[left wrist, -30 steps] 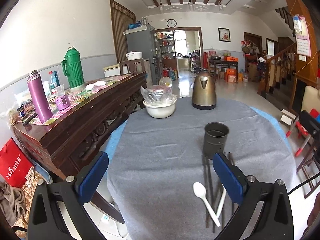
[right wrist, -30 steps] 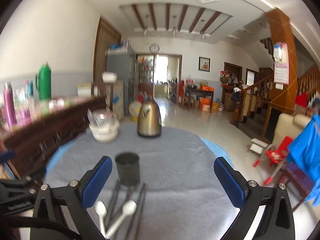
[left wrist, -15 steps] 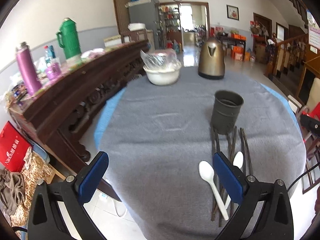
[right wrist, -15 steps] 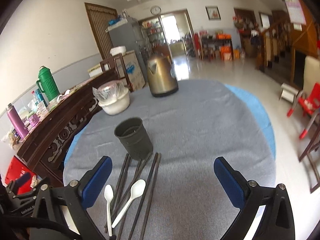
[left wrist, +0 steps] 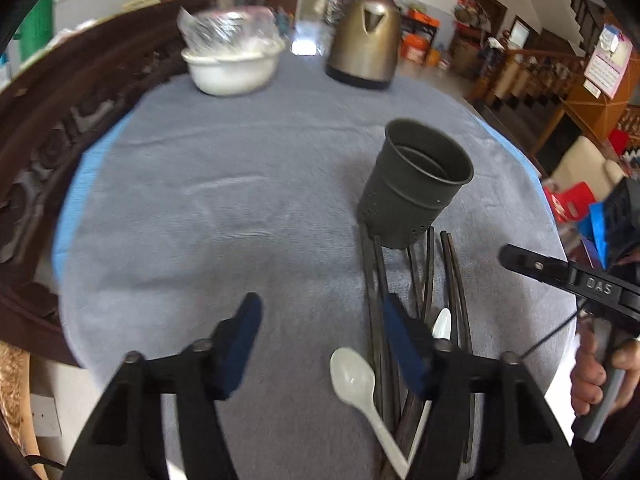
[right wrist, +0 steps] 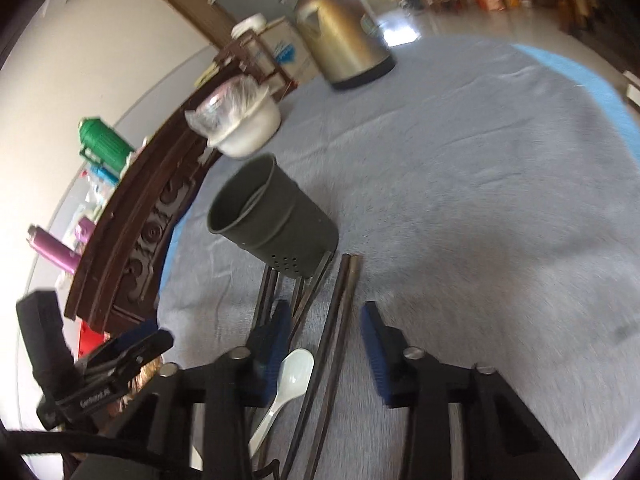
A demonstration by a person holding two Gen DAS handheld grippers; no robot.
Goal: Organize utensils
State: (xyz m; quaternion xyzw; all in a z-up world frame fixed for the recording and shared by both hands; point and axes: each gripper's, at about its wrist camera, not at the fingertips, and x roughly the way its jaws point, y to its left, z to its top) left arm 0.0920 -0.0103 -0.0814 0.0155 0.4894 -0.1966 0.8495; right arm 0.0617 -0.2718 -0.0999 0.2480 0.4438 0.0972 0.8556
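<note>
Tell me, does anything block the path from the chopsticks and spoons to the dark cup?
Nothing visible does. The dark cup stands upright and open-topped right at the far ends of the chopsticks, with bare grey cloth around it. The white spoons lie among the chopsticks, nearer the tongs.

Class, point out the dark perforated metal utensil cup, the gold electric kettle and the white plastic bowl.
dark perforated metal utensil cup (left wrist: 412, 196), left wrist view, side wall
gold electric kettle (left wrist: 366, 40), left wrist view, body
white plastic bowl (right wrist: 250, 130), right wrist view, outer side
</note>
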